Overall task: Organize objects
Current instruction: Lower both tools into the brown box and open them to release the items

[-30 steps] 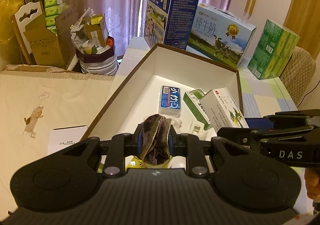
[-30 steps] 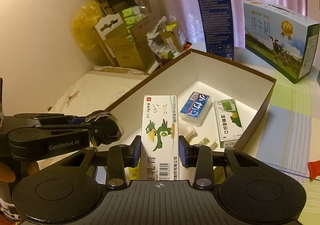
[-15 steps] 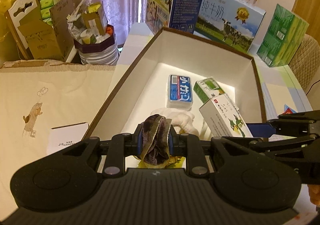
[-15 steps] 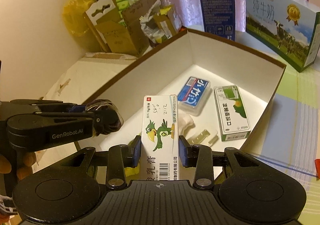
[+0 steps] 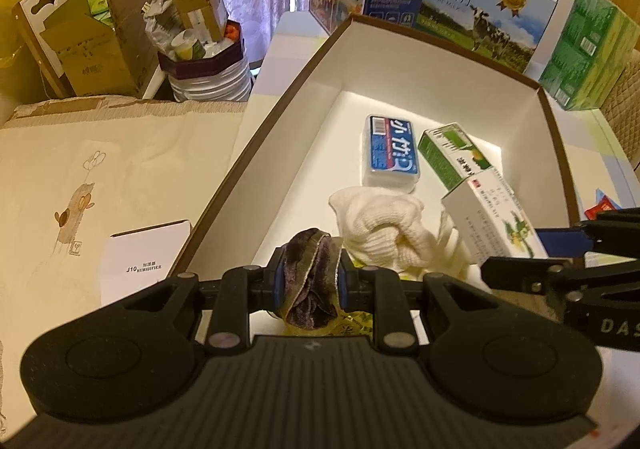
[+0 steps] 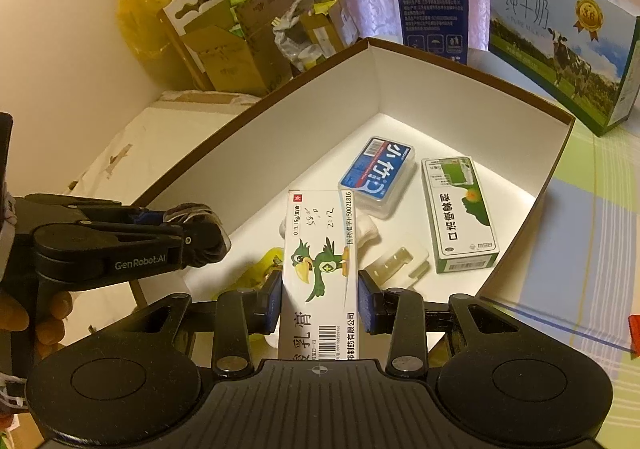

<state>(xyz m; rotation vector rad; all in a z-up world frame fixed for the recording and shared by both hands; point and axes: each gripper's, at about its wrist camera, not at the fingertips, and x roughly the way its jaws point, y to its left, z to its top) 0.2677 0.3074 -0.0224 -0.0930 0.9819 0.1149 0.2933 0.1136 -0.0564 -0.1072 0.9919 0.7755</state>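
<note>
My left gripper (image 5: 310, 279) is shut on a dark rolled sock (image 5: 310, 289), held over the near end of the open white box (image 5: 280, 153). My right gripper (image 6: 318, 299) is shut on a white carton with a green parrot (image 6: 320, 261), also above the box's near end. Inside the box lie a blue-labelled plastic case (image 6: 378, 173), a green-and-white carton (image 6: 460, 217), a white knit sock bundle (image 5: 384, 229), a small clear plastic piece (image 6: 400, 263) and a yellow wrapper (image 6: 260, 269). In the right wrist view the left gripper (image 6: 200, 229) with the sock shows at the left.
Milk cartons (image 5: 484, 5) and a green pack (image 5: 588, 53) stand behind the box. Cardboard boxes (image 5: 92, 45) and a tub of clutter (image 5: 200, 57) crowd the back left. A small white humidifier box (image 5: 140, 261) lies on the cream cloth at left. A person's hand (image 6: 44, 325) holds the left gripper.
Both grippers have moved forward and tilted down over the box, still holding the sock and the parrot carton. The white sock bundle has come fully into view.
</note>
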